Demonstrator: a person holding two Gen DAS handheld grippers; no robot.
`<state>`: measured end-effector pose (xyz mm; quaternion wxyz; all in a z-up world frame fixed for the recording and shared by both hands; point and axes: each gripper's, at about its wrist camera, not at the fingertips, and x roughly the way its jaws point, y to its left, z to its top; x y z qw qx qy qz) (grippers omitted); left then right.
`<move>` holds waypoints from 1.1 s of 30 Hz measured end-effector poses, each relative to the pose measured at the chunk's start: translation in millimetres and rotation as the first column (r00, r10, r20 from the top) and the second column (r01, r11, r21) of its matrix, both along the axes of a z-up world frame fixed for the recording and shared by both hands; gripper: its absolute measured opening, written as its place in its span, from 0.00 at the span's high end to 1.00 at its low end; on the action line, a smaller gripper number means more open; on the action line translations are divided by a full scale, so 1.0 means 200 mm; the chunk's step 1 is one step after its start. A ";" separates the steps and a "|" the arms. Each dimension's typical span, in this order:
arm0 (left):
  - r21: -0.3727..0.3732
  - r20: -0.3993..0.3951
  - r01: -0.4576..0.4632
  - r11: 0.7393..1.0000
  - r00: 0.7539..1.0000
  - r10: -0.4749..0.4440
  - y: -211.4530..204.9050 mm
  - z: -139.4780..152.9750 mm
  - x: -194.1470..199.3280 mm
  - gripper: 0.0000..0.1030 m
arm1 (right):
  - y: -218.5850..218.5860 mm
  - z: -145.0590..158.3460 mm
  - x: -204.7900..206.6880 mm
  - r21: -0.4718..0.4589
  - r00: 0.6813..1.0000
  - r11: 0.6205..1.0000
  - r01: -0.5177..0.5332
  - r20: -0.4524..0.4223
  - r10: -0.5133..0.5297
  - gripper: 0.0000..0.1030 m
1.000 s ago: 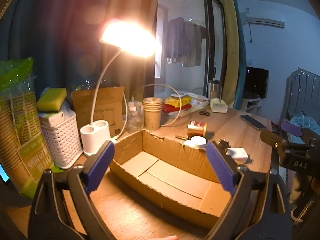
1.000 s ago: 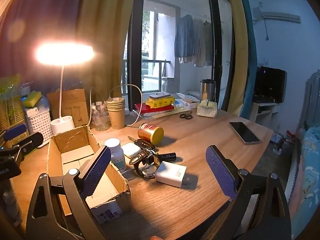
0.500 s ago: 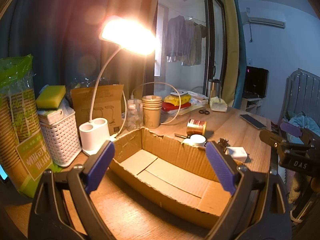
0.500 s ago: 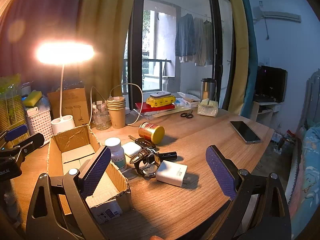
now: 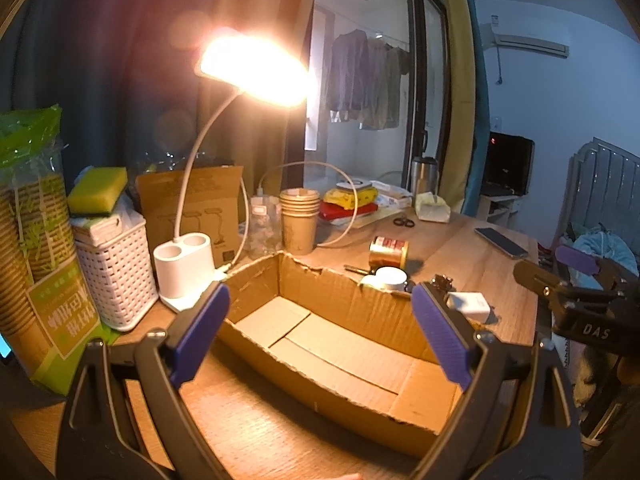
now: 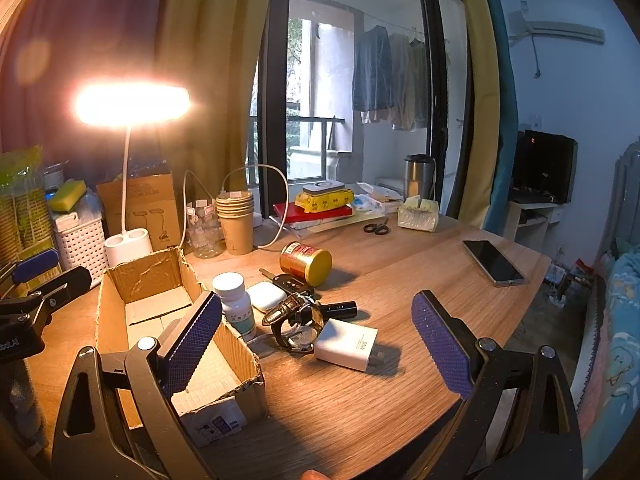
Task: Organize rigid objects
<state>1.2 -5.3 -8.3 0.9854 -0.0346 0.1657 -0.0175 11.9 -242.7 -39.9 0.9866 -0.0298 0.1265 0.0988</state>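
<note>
Jaws on both grippers, left gripper (image 5: 320, 336) and right gripper (image 6: 316, 344), stand spread and empty; nothing is packed yet. Next, probably, the right pinches the flat white plastic charger block (image 6: 346, 345) beside the open brown cardboard box (image 5: 360, 308).

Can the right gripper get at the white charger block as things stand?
Probably yes. The right gripper is open and empty, and the white charger lies flat just ahead between its fingers. Only the watch crowds its left edge; the top and right side look free.

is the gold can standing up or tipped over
Tipped over. The gold can lies on its side on the table, its yellow end facing the right wrist camera, beside the key fob.
</note>
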 end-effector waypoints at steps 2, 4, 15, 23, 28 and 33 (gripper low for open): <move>0.000 -0.002 -0.008 1.000 1.000 0.008 0.00 0.00 0.00 0.09 | 0.00 0.00 0.00 0.001 1.000 1.000 -0.001 -0.001 0.001 0.05; -0.004 -0.003 -0.011 1.000 1.000 0.011 0.00 -0.01 0.01 0.09 | 0.00 0.00 0.00 0.000 1.000 1.000 -0.001 -0.002 0.001 0.05; -0.011 -0.010 -0.008 1.000 1.000 0.008 0.00 -0.02 0.01 0.09 | 0.00 0.00 0.00 0.001 1.000 1.000 -0.002 -0.007 0.002 0.05; -0.013 0.000 0.000 1.000 1.000 0.000 -0.01 -0.01 -0.01 0.09 | -0.01 -0.01 0.00 -0.002 1.000 1.000 -0.006 -0.012 0.006 0.05; -0.015 0.001 0.000 1.000 1.000 0.000 -0.01 -0.01 -0.01 0.09 | -0.01 -0.01 0.00 -0.002 1.000 1.000 -0.006 -0.014 0.006 0.05; -0.015 0.000 0.002 1.000 1.000 -0.002 -0.02 -0.01 -0.02 0.09 | -0.01 -0.01 0.00 -0.003 1.000 1.000 -0.006 -0.014 0.006 0.05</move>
